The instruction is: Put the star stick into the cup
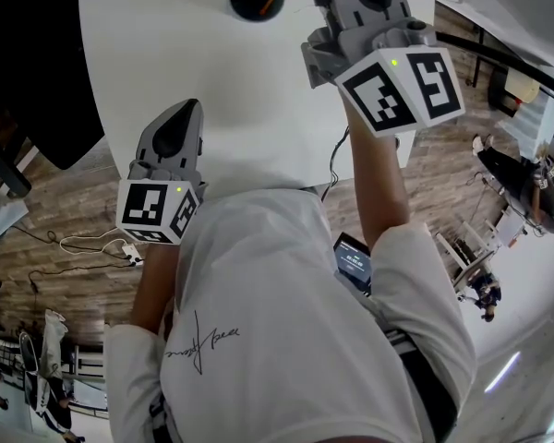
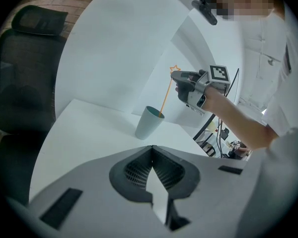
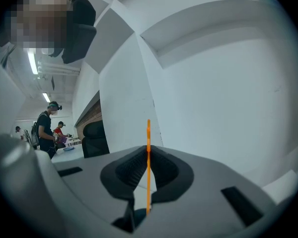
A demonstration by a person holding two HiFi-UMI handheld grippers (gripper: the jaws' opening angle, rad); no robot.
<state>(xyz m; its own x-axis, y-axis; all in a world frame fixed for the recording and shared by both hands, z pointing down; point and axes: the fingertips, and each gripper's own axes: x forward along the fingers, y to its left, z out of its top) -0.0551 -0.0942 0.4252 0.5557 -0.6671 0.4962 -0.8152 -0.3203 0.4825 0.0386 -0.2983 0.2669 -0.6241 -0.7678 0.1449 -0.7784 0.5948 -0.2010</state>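
Got the right tool (image 3: 148, 152) clamped on the star stick (image 2: 165, 95), just under the star. Stands nearly upright, star on top, lower tip inside the cup (image 2: 148, 124), mid-frame on the white worktop (image 2: 84, 133). Shows full length only in the left gripper view; just an orange sliver top centre in the head view. Got the left tool (image 2: 152, 147) closed on nothing.
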